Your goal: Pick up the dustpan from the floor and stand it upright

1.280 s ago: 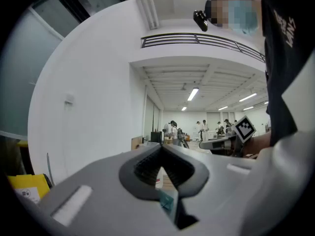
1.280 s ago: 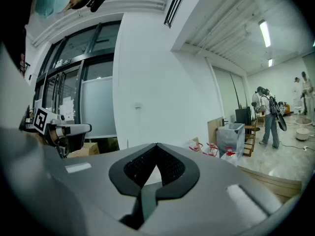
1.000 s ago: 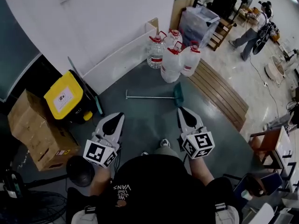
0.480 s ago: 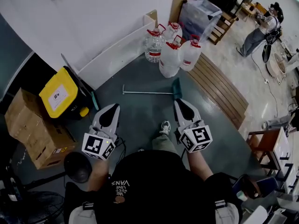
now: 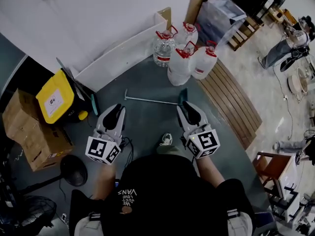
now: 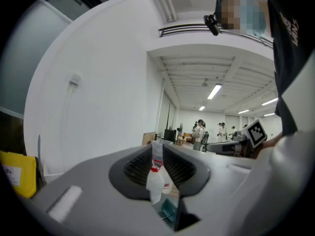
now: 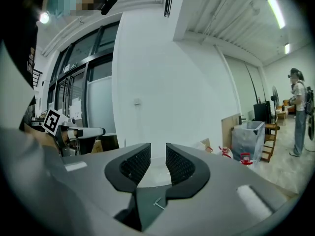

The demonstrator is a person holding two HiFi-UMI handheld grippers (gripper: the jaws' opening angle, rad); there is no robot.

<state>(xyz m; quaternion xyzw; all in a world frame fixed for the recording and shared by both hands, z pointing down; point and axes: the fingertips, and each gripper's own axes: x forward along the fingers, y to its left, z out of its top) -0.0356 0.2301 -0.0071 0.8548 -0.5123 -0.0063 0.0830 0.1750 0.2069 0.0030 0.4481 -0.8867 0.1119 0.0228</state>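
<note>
Presently on the dark green floor (image 5: 147,124): one long-handled dustpan (image 5: 150,100), lying flat. Its thin pale handle runs toward the left of the head view. Its green pan is at the right end, near a cluster of large water bottles (image 5: 179,63) with red caps. Left gripper (image 5: 116,108): held level above the floor, short of the handle. Its jaws are all but together with nothing between them, and the bottles show through the narrow slit in its own view. Right gripper (image 5: 186,105): held level, its tips just beside the green pan in the head view. Its jaws stand apart, having just been opening, and the gap is empty. No view shows either gripper touching the dustpan. Surroundings: yellow-lidded bin (image 5: 53,97) and cardboard box (image 5: 27,132) to the left. A white board (image 5: 123,53) leans along the wall behind the dustpan. A slatted wooden panel (image 5: 231,100) lies on the floor to the right of the bottles. A clear storage tub (image 5: 219,14) stands beyond them. The person's shoe (image 5: 166,139) rests on the floor between the two grippers.
</note>
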